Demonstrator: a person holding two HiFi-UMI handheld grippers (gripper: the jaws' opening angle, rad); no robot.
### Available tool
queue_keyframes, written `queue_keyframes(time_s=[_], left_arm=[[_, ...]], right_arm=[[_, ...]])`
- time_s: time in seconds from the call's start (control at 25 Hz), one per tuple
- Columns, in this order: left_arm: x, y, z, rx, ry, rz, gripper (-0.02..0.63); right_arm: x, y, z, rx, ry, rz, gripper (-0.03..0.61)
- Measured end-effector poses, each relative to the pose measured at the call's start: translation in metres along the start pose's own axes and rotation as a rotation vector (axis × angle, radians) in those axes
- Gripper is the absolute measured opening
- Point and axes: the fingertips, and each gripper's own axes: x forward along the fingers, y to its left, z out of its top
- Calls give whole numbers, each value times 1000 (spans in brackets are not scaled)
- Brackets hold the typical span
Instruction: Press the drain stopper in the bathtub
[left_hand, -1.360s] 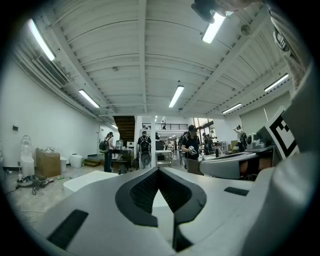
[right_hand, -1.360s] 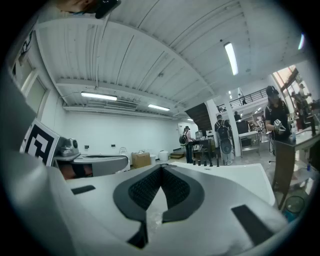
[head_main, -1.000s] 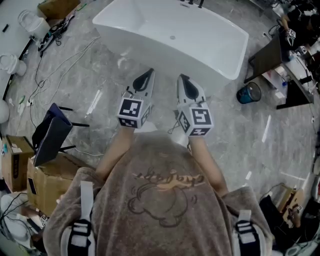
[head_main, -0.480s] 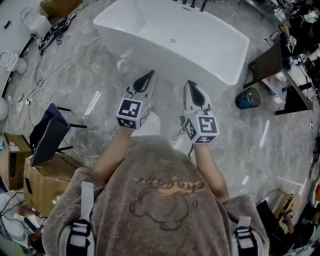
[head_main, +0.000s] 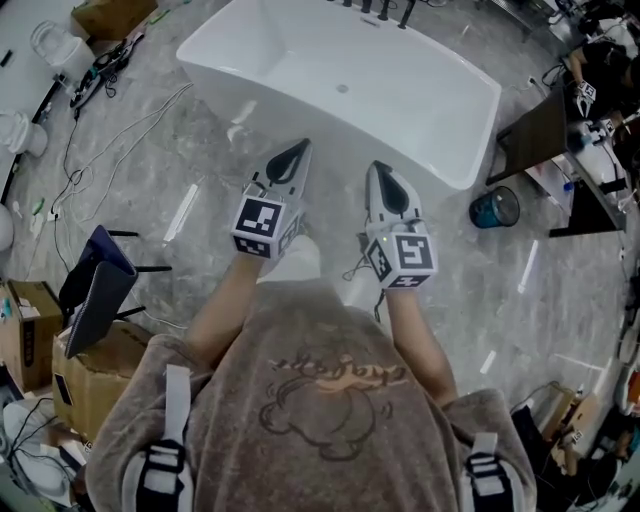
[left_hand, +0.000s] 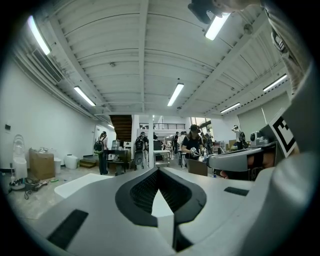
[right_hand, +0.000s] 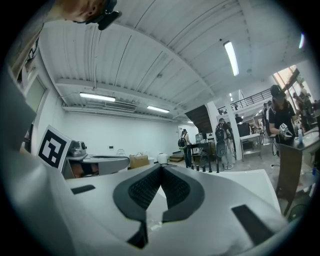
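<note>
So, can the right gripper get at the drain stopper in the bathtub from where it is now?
Probably yes. The right gripper, jaws together, is short of the near rim of the bathtub, and the drain stopper lies bare on the tub floor. The person would have to lean in.

One bathtub (head_main: 420, 90), one drain stopper (head_main: 343, 88), one blue bucket (head_main: 495, 209), two grippers: left gripper (head_main: 298, 149), right gripper (head_main: 378, 171).

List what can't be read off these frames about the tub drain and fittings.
- Drain stopper: in the head view it is only a tiny dot in the bathtub, too small to tell whether it is up or pressed down.
- Same stopper, both gripper views: hidden behind the bodies of the left gripper and right gripper, whose jaws are shut and empty.
- Tub fittings: head view, cut off by the top edge.
</note>
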Motion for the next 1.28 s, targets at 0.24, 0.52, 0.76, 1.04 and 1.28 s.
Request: queue_keyframes(time_s=[0.24, 0.52, 0.76, 1.04, 1.28], left_arm=[[51, 28, 6, -2, 9, -21, 0], [102, 63, 13, -1, 13, -68, 0], [140, 95, 19, 5, 8, -113, 0], [171, 126, 20, 17, 5, -148, 0], [193, 135, 15, 13, 10, -159, 0]], right_arm=[[54, -22, 11, 6, 3, -8, 0], [110, -45, 20, 15, -1, -53, 1], [155, -61, 26, 20, -11, -108, 0], [191, -73, 29, 14, -12, -155, 1], [212, -88, 29, 8, -3, -163, 1]])
